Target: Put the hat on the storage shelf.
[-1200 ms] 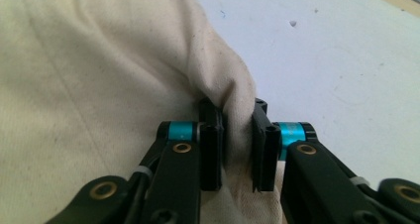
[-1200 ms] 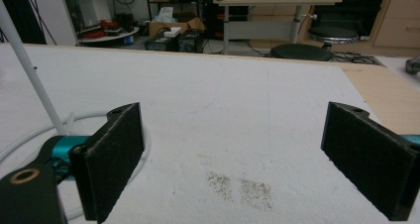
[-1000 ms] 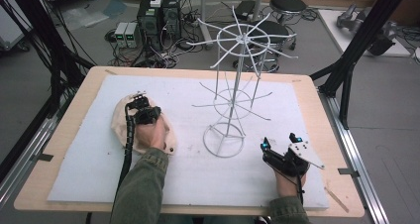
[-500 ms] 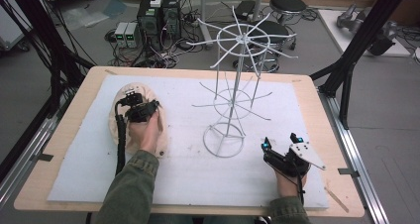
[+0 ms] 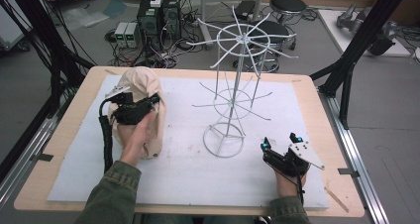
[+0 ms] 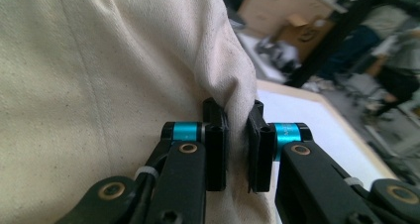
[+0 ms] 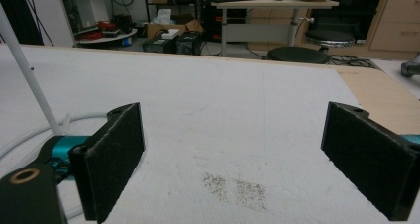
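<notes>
A cream cloth (image 5: 148,130) hangs in a bunch over the left part of the white mat (image 5: 188,184). My left gripper (image 5: 155,99) is shut on a fold of it, well above the table. In the left gripper view the two black pads (image 6: 216,135) pinch that fold of cream cloth (image 6: 99,60), and my left gripper (image 6: 237,116) points toward the table's far side. My right gripper (image 5: 279,140) lies low on the mat at the front right. Its jaws stand wide open with nothing between them, as the right gripper view (image 7: 233,127) shows.
A white wire rack (image 5: 237,85) with spoke arms stands mid-table on a ring base (image 5: 224,140), between the two hands. Its pole (image 7: 29,80) rises just left of my right gripper. Black frame posts (image 5: 356,40) flank the table; computers and stools stand behind.
My left hand has risen and moved toward the far side, lifting the cream cloth off the mat into a hanging bunch. The right hand has stayed put.
</notes>
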Tool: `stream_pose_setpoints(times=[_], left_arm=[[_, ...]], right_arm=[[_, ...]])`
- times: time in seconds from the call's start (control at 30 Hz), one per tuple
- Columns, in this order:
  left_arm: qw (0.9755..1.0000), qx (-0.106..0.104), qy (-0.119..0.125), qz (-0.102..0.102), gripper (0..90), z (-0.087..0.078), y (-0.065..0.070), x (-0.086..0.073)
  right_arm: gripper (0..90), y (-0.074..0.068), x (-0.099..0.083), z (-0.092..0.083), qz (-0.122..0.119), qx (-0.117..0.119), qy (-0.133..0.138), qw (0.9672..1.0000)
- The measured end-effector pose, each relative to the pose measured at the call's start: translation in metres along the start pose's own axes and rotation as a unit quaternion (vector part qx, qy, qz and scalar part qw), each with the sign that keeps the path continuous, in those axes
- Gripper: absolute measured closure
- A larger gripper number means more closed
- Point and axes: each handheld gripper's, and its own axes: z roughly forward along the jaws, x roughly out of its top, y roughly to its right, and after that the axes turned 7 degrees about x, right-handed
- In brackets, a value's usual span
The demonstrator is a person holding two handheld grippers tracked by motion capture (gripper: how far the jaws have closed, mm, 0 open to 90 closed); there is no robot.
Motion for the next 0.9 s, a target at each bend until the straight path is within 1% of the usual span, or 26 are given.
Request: stream_pose_setpoints(times=[0.03,0.07,0.13,0.2,0.23,0.27,0.33,0.37,0.43,0.47,0.53,0.6,0.67,0.73,0.77,0.8,0.83,0.87,0.9], left_arm=[[0.9998,-0.015,0.007,0.008,81.1,-0.006,0.001,0.003],[0.9995,-0.023,0.012,0.016,81.1,-0.011,0.002,0.005],[0.9986,-0.041,0.025,0.024,81.1,-0.021,0.004,0.010],[0.9970,-0.062,0.039,0.027,81.1,-0.031,0.003,0.015],[0.9954,-0.079,0.042,0.034,81.1,-0.035,0.002,0.017],[0.9944,-0.088,0.043,0.039,81.0,-0.038,0.001,0.019],[0.9907,-0.120,0.044,0.047,81.1,-0.045,-0.002,0.024],[0.9887,-0.135,0.047,0.047,81.1,-0.048,-0.003,0.026],[0.9851,-0.155,0.054,0.051,81.1,-0.055,-0.003,0.029],[0.9838,-0.160,0.058,0.055,81.1,-0.058,-0.003,0.031],[0.9790,-0.181,0.068,0.065,81.1,-0.067,-0.001,0.037],[0.9751,-0.194,0.074,0.077,81.1,-0.076,0.003,0.043],[0.9695,-0.216,0.072,0.090,81.0,-0.083,0.007,0.048],[0.9629,-0.241,0.073,0.097,81.0,-0.093,0.012,0.053],[0.9602,-0.249,0.076,0.101,81.0,-0.097,0.015,0.054],[0.9585,-0.254,0.077,0.105,81.0,-0.100,0.017,0.056],[0.9551,-0.260,0.080,0.117,81.0,-0.105,0.021,0.058],[0.9521,-0.267,0.083,0.123,81.0,-0.109,0.024,0.060],[0.9472,-0.281,0.085,0.128,81.0,-0.111,0.026,0.061]], right_arm=[[8.7,0.000,0.000,0.000,0.000,0.000,0.000,1.0000],[8.7,0.000,0.000,0.000,0.001,0.000,0.000,1.0000],[8.8,0.000,0.000,0.000,0.000,-0.001,0.000,1.0000],[8.7,0.000,0.000,0.000,0.000,0.000,0.000,1.0000],[8.7,0.000,0.000,0.000,-0.001,-0.001,0.000,1.0000],[8.8,0.000,0.000,0.000,-0.004,-0.001,0.000,1.0000],[8.8,0.000,0.000,0.000,-0.001,0.002,-0.001,1.0000],[8.8,0.000,0.000,0.000,-0.006,0.003,-0.001,1.0000],[8.7,-0.001,0.000,0.000,-0.003,0.004,-0.002,1.0000],[8.8,-0.001,0.000,0.000,-0.003,0.003,-0.002,1.0000],[8.7,-0.001,0.000,0.000,-0.002,0.003,-0.002,1.0000],[8.7,-0.001,0.000,0.000,-0.004,0.003,0.000,1.0000],[8.8,-0.001,0.000,0.000,-0.004,0.004,-0.001,1.0000],[8.7,-0.001,0.000,0.001,-0.006,0.003,-0.001,1.0000],[8.8,-0.001,0.000,0.001,-0.005,0.004,-0.001,1.0000],[8.8,-0.001,0.000,0.001,-0.005,0.003,-0.001,1.0000],[8.7,-0.001,0.000,0.001,-0.006,0.003,0.000,1.0000],[8.8,-0.001,0.000,0.000,-0.004,0.003,-0.001,1.0000],[8.7,-0.001,0.000,0.000,-0.005,0.003,0.000,1.0000]])
